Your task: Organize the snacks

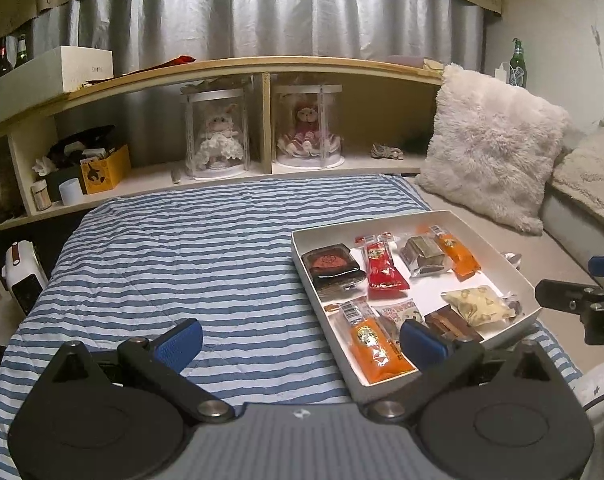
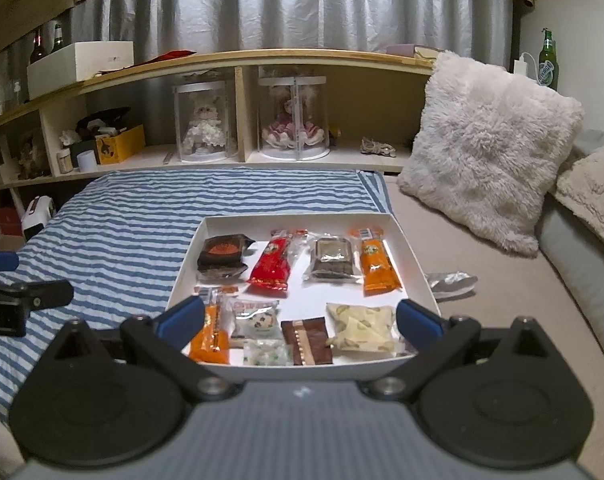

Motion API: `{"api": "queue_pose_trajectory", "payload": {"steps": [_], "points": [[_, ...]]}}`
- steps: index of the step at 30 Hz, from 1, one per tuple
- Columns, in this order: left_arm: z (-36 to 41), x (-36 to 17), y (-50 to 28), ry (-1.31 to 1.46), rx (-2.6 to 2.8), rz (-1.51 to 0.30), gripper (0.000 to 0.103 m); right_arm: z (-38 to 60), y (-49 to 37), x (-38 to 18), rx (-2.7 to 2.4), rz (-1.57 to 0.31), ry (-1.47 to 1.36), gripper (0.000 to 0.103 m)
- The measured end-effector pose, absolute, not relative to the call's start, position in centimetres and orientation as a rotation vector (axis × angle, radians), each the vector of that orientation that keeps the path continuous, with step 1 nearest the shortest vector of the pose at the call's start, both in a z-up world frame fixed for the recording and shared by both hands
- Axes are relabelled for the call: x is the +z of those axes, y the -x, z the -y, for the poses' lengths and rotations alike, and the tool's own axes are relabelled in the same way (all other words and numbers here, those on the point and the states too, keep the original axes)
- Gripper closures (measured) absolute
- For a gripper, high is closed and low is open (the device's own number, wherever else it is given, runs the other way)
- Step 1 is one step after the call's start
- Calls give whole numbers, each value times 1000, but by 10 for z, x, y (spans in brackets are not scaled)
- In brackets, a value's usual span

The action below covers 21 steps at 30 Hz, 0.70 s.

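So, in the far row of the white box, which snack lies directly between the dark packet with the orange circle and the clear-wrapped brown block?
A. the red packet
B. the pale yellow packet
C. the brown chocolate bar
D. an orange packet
A: in the right wrist view the red packet lies in the white box, with the dark packet on its left and the clear-wrapped brown block on its right.

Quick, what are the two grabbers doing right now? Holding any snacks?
Left gripper: jaws open, holding nothing.
Right gripper: jaws open, holding nothing, above the snack box.
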<state>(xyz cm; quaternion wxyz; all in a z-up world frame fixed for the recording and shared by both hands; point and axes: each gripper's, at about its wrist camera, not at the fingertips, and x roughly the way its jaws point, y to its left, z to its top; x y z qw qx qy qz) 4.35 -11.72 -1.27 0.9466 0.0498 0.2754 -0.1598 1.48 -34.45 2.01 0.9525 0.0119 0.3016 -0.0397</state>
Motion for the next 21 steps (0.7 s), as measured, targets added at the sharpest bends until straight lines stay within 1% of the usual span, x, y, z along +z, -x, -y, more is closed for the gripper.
{"api": "queue_pose_trajectory", "payload": {"steps": [21], "points": [[114, -12, -43, -90, -321, -557, 0, 346, -18, 17, -70, -621, -18, 1]]}}
